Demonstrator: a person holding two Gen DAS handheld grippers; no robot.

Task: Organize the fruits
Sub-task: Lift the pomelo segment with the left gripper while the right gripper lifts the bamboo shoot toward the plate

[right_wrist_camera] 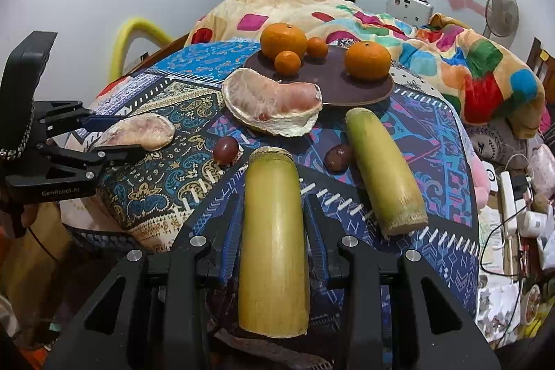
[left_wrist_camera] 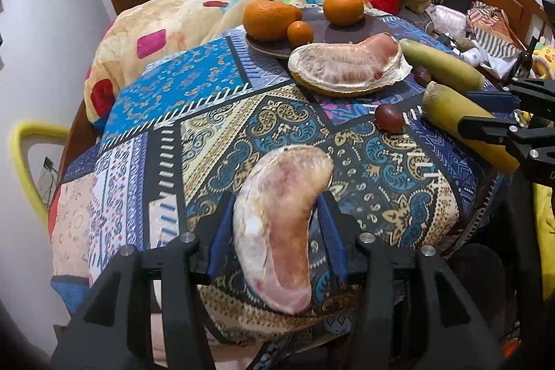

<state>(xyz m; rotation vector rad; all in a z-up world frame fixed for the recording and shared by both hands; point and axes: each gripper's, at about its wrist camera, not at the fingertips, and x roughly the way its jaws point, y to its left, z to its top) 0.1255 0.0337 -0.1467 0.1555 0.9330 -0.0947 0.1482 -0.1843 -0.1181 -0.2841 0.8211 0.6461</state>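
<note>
Loosely straddled wedge (left_wrist_camera: 277, 231) with left gripper (left_wrist_camera: 275, 196), jaws parted, clamped cane (right_wrist_camera: 274, 266) in right gripper (right_wrist_camera: 274, 200), and so risked wedge rolling off cloth (left_wrist_camera: 399, 169) edge just beneath or slick cane sliding out forward if tipped.

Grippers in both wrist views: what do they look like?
Both are matte black plastic frames with triangular cut-outs, round silver bolt heads and blue finger pads. The left gripper bears white "GenRobot.AI" lettering on its side and a black camera block behind. The right gripper matches it.

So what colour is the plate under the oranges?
Dark brownish purple plate, clearest in the right wrist view.
</note>
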